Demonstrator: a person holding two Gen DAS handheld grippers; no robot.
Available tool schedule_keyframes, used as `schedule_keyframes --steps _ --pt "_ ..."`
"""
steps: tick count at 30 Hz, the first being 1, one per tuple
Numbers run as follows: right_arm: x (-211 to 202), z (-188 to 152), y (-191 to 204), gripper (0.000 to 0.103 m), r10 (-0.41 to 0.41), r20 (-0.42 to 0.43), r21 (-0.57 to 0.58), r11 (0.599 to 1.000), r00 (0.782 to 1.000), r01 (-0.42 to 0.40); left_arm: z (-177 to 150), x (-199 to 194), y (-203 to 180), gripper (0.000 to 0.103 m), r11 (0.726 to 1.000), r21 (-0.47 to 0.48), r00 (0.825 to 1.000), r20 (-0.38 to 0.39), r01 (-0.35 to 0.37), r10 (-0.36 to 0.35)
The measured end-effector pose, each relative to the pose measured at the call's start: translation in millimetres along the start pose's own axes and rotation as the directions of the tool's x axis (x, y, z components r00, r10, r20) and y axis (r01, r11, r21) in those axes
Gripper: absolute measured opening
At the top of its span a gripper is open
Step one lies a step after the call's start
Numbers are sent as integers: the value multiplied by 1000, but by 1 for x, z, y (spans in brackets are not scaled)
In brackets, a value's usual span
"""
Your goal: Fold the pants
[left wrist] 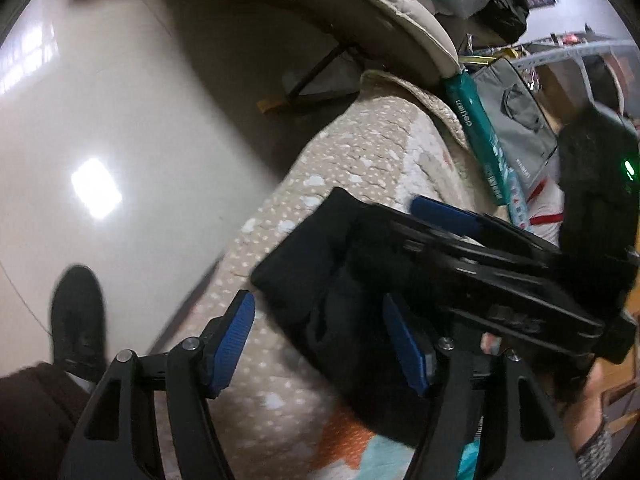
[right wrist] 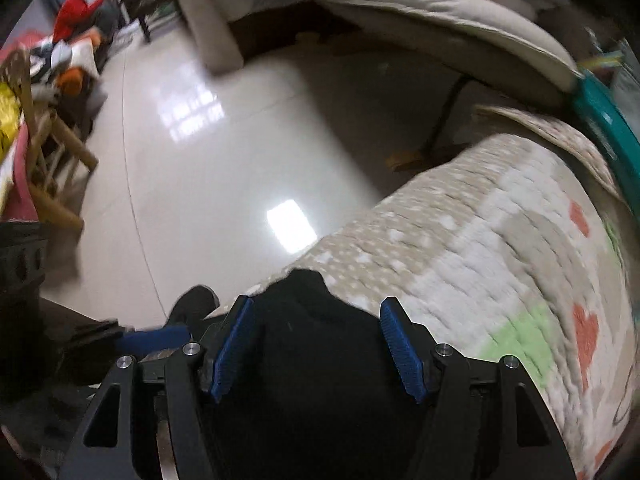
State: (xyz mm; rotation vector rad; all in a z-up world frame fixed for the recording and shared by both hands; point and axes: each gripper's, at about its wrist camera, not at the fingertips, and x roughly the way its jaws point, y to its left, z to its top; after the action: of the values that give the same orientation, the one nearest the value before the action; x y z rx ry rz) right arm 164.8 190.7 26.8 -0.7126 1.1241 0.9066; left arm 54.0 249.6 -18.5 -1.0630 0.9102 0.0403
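Observation:
The black pants [left wrist: 320, 264] lie bunched in a folded bundle near the edge of a bed with a patterned quilt [left wrist: 360, 148]. My left gripper [left wrist: 320, 344] is open, its blue pads spread over the near side of the bundle. My right gripper [right wrist: 318, 344] is open too, with the black pants [right wrist: 316, 320] between its pads. In the left wrist view the right gripper's body crosses from the right, one blue fingertip [left wrist: 444, 212] over the far side of the pants. In the right wrist view a blue left fingertip [right wrist: 156, 338] shows at lower left.
Glossy tiled floor [left wrist: 120, 120] lies left of the bed. My black shoe [left wrist: 78, 316] stands by the bed edge. A padded chair cushion [left wrist: 380, 12], a teal package [left wrist: 476, 136] and a grey bag [left wrist: 516, 120] sit behind. A wooden chair [right wrist: 48, 168] and a person in red [right wrist: 76, 12] are far left.

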Motion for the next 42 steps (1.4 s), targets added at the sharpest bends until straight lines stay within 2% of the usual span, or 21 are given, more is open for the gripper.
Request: schedule_keyframes --steps 3,4,5,6,7,10,13,19,23,27,31,33,34,35,37,38,40,41,42 --pt "21 11 11 70 -2 -43 -40 999 999 0 0 12 -7 66 1000 14 1000 -16 -2 2" --pt "26 12 18 62 7 -63 -61 998 998 -10 0 14 -8 66 1000 22 1000 -17 -14 15" --pt "29 14 22 49 1 -70 -81 997 998 -7 -1 15 -6 63 1000 24 1000 -24 -20 20" --pt "31 14 27 8 -7 -76 -103 995 997 -1 -1 16 -6 57 999 25 999 -32 -28 29" --pt "31 16 31 5 -16 -84 -110 994 996 7 0 17 -6 42 998 31 998 -41 -46 47" --pt "18 17 32 5 -21 -47 -92 996 999 17 2 10 -6 16 999 34 999 -38 -24 26" --pt "-4 17 32 5 -27 6 -64 998 1000 27 0 0 -18 16 998 66 1000 -6 -17 17" --pt "-64 -4 6 5 -55 110 40 998 992 51 -11 -14 -63 15 984 168 997 33 62 -68" --pt "-93 -46 -29 5 -92 132 148 986 987 72 -30 0 -95 16 967 225 993 -17 118 -117" --pt "-109 -112 -75 5 -112 134 301 951 985 68 -64 30 -129 16 940 304 985 -126 155 -122" --pt "-110 -189 -119 5 -137 110 462 884 985 71 -100 59 -150 22 903 395 970 -231 167 -78" --pt "-108 -225 -140 5 -181 80 541 834 980 110 -115 64 -155 25 886 433 963 -265 167 -52" --pt "-108 -240 -149 5 -200 68 572 811 977 126 -121 65 -156 30 875 454 959 -282 167 -37" --pt "-110 -260 -162 5 -227 57 621 770 972 143 -123 65 -155 35 872 458 956 -292 173 -36" --pt "-117 -280 -179 6 -253 51 686 712 966 150 -121 59 -150 42 878 426 940 -334 216 -69" --pt "-123 -292 -187 7 -270 55 726 672 961 147 -114 52 -143 46 890 378 926 -361 256 -113" --pt "-139 -306 -199 11 -297 78 776 617 952 129 -103 42 -134 51 899 323 916 -361 297 -173" --pt "-148 -309 -201 12 -300 106 791 604 948 102 -95 33 -127 54 905 307 925 -330 294 -188" --pt "-155 -309 -201 17 -298 126 793 604 946 84 -82 24 -116 55 920 292 945 -271 263 -184"
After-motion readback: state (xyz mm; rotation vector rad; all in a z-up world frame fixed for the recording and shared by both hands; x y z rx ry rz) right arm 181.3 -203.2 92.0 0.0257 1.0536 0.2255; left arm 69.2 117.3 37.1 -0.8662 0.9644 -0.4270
